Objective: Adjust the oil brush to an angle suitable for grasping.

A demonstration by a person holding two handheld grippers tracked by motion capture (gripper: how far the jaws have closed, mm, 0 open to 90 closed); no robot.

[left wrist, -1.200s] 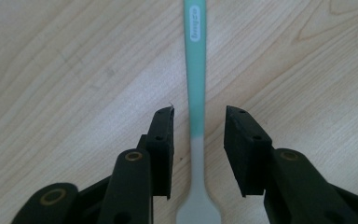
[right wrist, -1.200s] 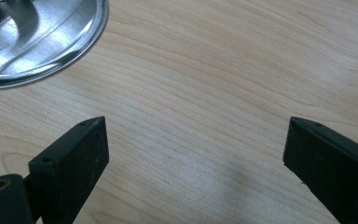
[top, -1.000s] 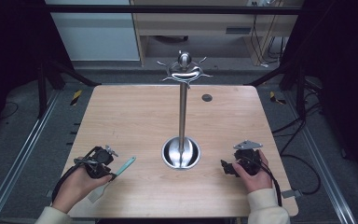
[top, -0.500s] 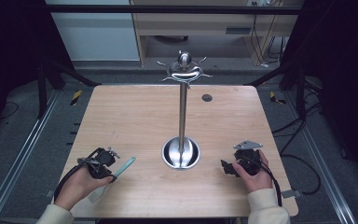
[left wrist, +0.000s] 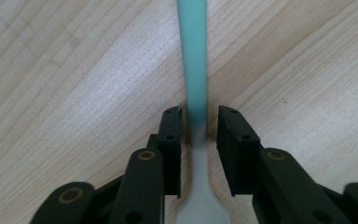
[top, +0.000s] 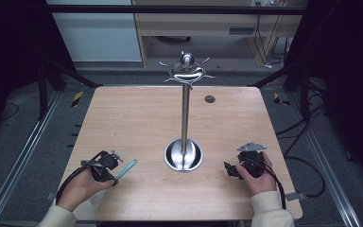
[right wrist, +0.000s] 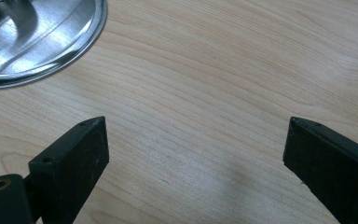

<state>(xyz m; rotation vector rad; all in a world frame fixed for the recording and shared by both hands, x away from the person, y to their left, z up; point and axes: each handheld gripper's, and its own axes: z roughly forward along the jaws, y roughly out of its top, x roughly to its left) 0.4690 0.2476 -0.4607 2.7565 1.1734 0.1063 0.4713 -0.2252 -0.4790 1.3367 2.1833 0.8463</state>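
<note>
A utensil with a teal handle (top: 126,167) and a pale end lies on the wooden table (top: 137,118) at the front left. My left gripper (top: 114,170) is low over it. In the left gripper view the teal handle (left wrist: 193,56) runs between the two jaws of my left gripper (left wrist: 199,114), with a thin dark gap on each side, so the jaws stand narrowly open around it. At the front right, my right gripper (top: 228,169) rests near the table. In its own view my right gripper (right wrist: 196,135) is wide open with bare wood between the jaws.
A metal stand rises mid-table from a round dished base (top: 183,155), its thin pole (top: 185,113) topped by a ring of hooks (top: 187,71). The base's rim (right wrist: 51,42) lies just beyond my right gripper. A small dark disc (top: 210,99) sits at the far right.
</note>
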